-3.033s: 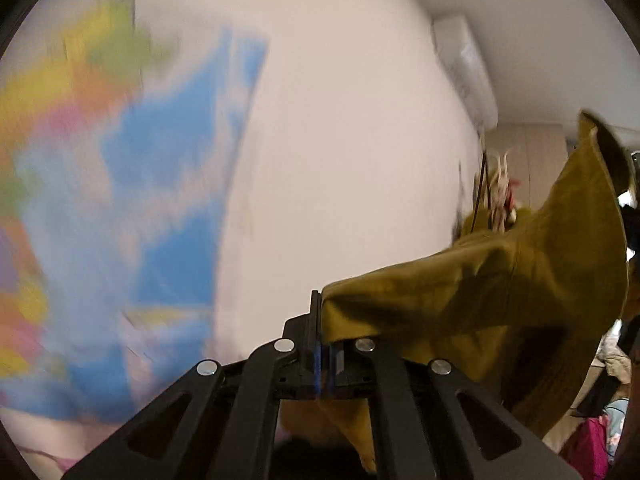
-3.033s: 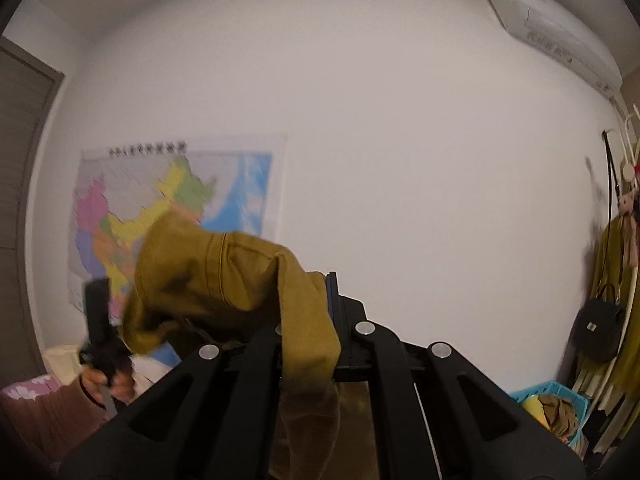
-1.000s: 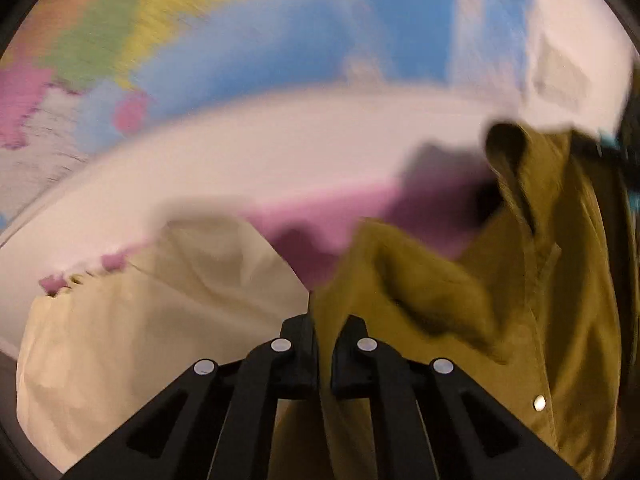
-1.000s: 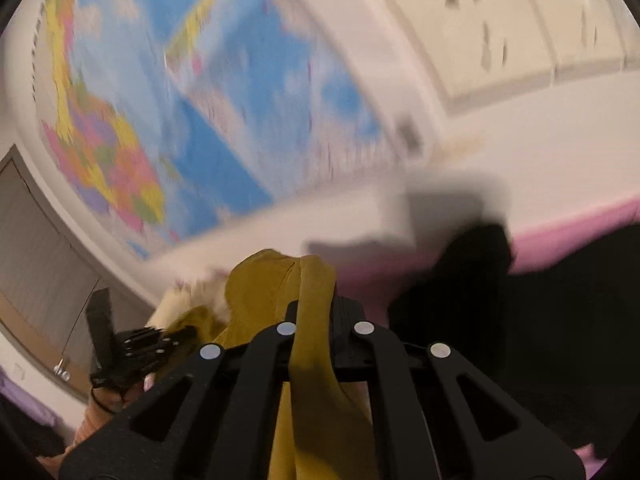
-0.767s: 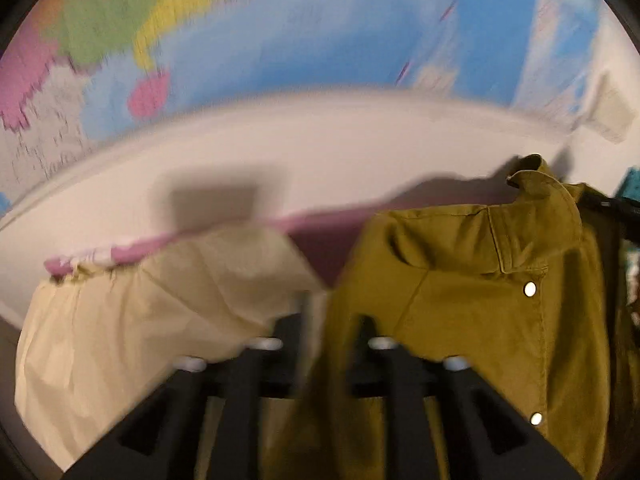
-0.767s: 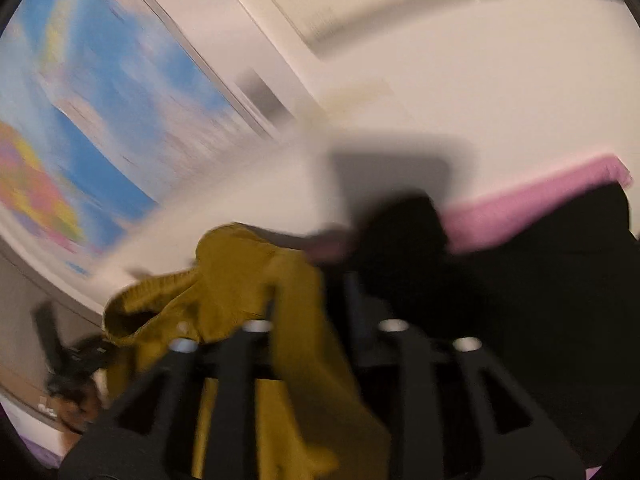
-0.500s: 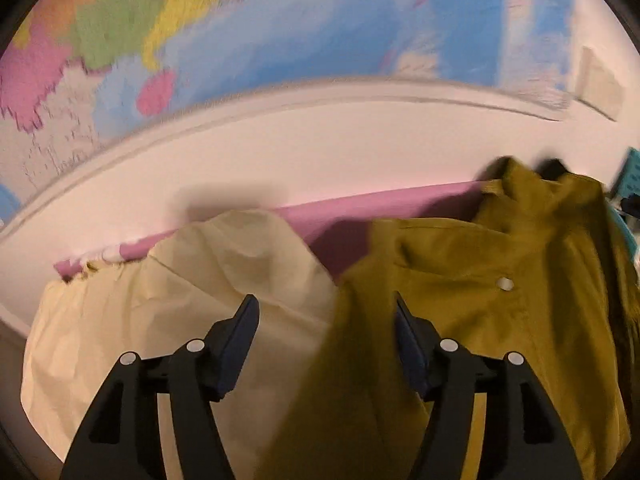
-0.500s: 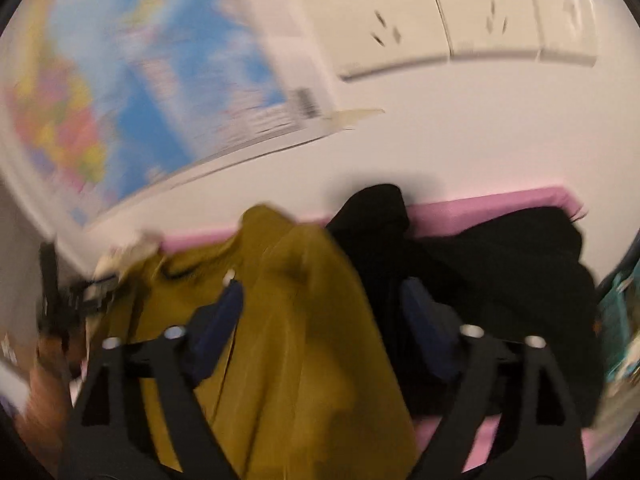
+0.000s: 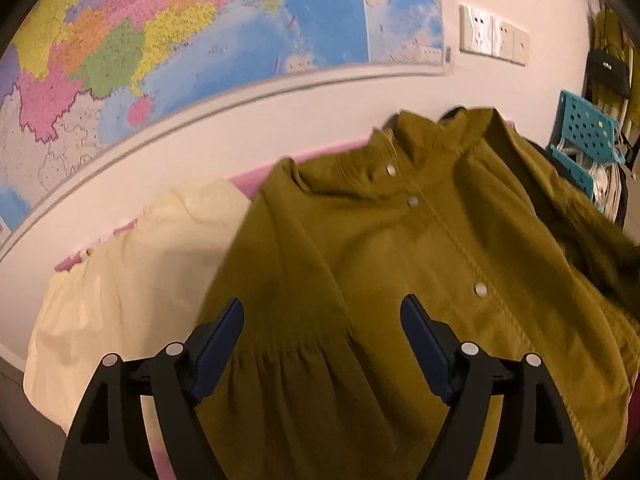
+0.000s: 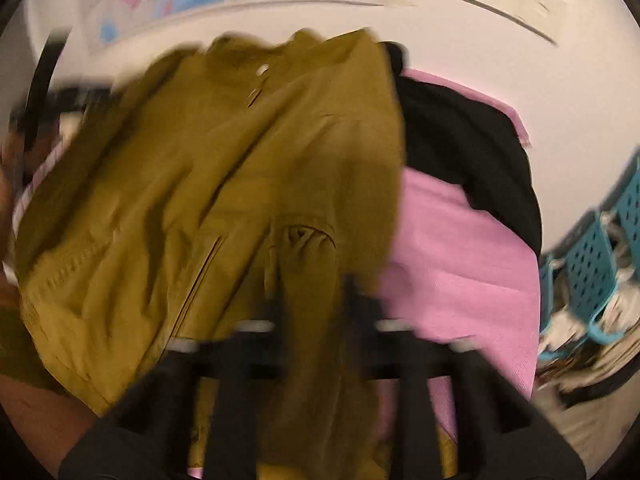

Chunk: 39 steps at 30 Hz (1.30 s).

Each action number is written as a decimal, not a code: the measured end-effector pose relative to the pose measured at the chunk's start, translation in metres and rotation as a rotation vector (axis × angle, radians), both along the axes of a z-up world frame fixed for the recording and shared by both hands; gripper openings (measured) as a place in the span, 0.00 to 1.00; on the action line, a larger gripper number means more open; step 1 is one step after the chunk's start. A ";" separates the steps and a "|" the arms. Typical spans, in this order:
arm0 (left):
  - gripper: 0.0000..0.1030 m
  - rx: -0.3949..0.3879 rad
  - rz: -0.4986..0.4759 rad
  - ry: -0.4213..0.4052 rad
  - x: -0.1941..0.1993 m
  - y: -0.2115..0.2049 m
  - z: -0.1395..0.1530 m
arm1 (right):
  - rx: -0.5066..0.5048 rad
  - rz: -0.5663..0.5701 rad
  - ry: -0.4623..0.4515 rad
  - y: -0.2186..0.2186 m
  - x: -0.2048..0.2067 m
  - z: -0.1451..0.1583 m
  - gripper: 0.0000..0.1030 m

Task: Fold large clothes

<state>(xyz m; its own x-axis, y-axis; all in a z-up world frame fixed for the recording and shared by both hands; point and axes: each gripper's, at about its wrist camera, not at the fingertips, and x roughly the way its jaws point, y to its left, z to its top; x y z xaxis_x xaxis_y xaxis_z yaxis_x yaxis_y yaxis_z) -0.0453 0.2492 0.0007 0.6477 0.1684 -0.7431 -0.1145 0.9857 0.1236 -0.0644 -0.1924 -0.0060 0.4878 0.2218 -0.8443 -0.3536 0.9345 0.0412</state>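
An olive-mustard snap-button jacket (image 9: 400,260) lies spread, collar toward the wall, on a pink-covered surface (image 10: 460,248). My left gripper (image 9: 322,320) is open and empty, its jaws wide apart just above the jacket's near shoulder. In the right wrist view the jacket (image 10: 224,184) fills the left and middle. My right gripper (image 10: 316,296) is blurred by motion; its jaws look close together with a fold of the jacket between them, but the blur hides whether they grip it.
A cream garment (image 9: 132,264) lies left of the jacket. A black garment (image 10: 460,140) lies right of it against the wall. A wall map (image 9: 200,32) and sockets (image 9: 492,36) are behind. Blue perforated baskets (image 10: 592,264) stand at the right.
Both grippers swung the jacket down from the air onto the pink surface. The left gripper opened and let go of it. The right gripper opened half a second ago and now looks narrower.
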 end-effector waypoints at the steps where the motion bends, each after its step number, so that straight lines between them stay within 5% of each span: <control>1: 0.75 0.004 0.006 0.001 -0.006 -0.001 -0.001 | 0.059 -0.064 -0.043 -0.021 0.008 0.016 0.07; 5: 0.75 0.011 0.012 0.000 -0.027 -0.002 0.000 | 0.308 -0.296 -0.163 -0.105 0.035 0.058 0.07; 7: 0.76 0.018 0.022 0.008 -0.038 -0.003 -0.002 | 0.349 -0.376 -0.137 -0.134 0.055 0.048 0.09; 11: 0.77 0.007 0.045 0.023 -0.063 -0.009 -0.011 | 0.230 -0.500 -0.017 -0.151 0.079 -0.006 0.23; 13: 0.81 -0.021 0.031 0.046 -0.073 -0.017 -0.017 | 0.251 -0.522 0.058 -0.157 0.083 -0.037 0.29; 15: 0.81 -0.024 0.008 0.074 -0.083 -0.029 -0.025 | 0.261 -0.557 0.051 -0.158 0.079 -0.045 0.60; 19: 0.91 0.008 -0.045 0.139 -0.092 -0.060 -0.041 | 0.273 -0.555 -0.043 -0.159 0.059 -0.030 0.67; 21: 0.89 0.110 -0.033 0.175 -0.092 -0.074 -0.054 | 0.262 -0.547 -0.090 -0.159 0.047 -0.020 0.77; 23: 0.63 0.164 -0.018 0.209 -0.089 -0.076 -0.063 | 0.271 -0.514 -0.109 -0.158 0.034 -0.013 0.77; 25: 0.23 0.102 0.025 0.210 -0.088 -0.058 -0.057 | 0.273 -0.497 -0.110 -0.156 0.024 -0.011 0.77; 27: 0.05 0.023 0.073 0.168 -0.093 -0.036 -0.038 | 0.297 -0.466 -0.115 -0.151 0.013 -0.009 0.76; 31: 0.05 -0.006 0.223 0.020 -0.117 0.018 0.022 | 0.314 -0.358 -0.165 -0.127 -0.009 0.012 0.74; 35: 0.08 0.051 0.382 -0.019 -0.135 0.074 0.051 | 0.338 -0.216 -0.196 -0.097 -0.028 0.027 0.74; 37: 0.38 0.150 0.472 0.030 -0.137 0.095 0.041 | 0.352 -0.167 -0.180 -0.085 -0.035 0.025 0.74; 39: 0.54 0.347 0.534 0.108 -0.130 0.098 0.019 | 0.384 -0.132 -0.136 -0.075 -0.041 0.013 0.74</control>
<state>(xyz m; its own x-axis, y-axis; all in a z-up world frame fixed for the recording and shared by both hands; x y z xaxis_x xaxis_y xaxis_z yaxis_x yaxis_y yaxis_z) -0.1755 0.3470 0.0194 0.3328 0.6891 -0.6438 -0.5475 0.6970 0.4631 -0.1053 -0.2674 0.0066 0.6343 0.4360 -0.6384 -0.2583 0.8979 0.3565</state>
